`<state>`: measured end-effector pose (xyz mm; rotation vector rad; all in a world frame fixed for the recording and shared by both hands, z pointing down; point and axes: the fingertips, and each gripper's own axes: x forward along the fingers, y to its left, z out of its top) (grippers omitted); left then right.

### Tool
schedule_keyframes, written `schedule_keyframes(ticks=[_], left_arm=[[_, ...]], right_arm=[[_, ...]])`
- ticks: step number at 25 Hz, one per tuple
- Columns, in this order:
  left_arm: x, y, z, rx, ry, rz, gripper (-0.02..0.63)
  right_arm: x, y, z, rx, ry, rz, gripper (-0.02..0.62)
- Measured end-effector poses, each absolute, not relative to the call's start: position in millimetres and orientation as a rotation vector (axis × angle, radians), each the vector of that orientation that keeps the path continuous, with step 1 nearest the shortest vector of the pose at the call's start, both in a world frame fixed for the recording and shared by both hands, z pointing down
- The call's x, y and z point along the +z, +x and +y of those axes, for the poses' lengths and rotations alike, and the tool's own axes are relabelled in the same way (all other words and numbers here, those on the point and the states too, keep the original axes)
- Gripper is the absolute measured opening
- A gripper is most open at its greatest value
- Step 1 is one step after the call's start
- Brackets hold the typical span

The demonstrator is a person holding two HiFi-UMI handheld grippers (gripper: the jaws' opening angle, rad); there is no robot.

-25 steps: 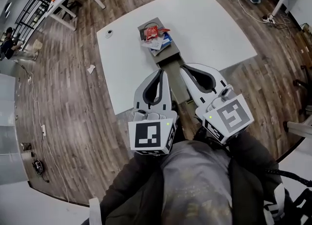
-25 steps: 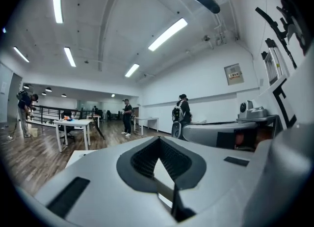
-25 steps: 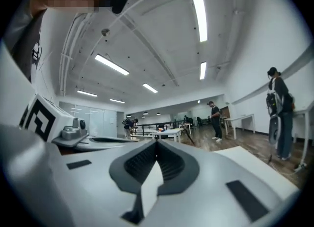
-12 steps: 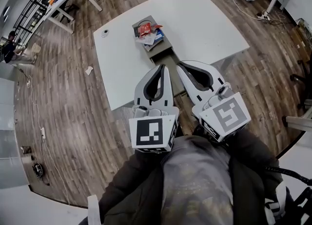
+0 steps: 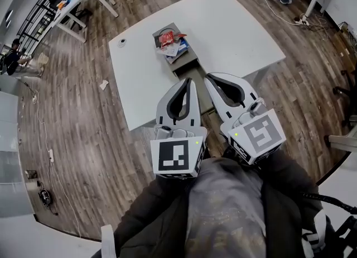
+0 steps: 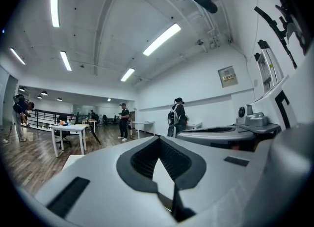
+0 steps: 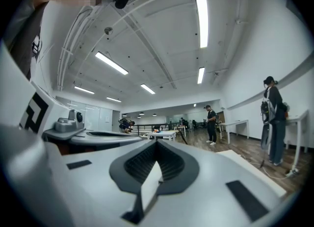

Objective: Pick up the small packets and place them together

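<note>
At twelve o'clock on the counter (image 5: 234, 28), small packets (image 5: 170, 42) lie heaped together; left tool (image 5: 188, 84) and right tool (image 5: 211, 78) hover closed, empty.

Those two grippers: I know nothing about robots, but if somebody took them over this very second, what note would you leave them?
Left gripper: shut, empty, held level close to the person's body.
Right gripper: shut, empty, right beside it.
Packets: heaped together on the grey tray on the white table.
Done: the packets appear gathered in one pile; none shows loose elsewhere on the table.
Left: probably only a check. A small round object lies apart near the table's left edge, too small to identify.
</note>
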<state>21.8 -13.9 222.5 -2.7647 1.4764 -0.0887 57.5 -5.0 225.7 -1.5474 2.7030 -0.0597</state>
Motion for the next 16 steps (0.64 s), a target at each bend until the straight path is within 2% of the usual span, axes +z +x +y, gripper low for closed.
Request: schedule_keyframes(ticks=[16], left_arm=[[231.1,15.8,-17.8,-0.119,-2.766,1.503,0.003]], right_arm=[[234.3,49.6,-11.9,-0.084,-1.507,2.722,0.005]])
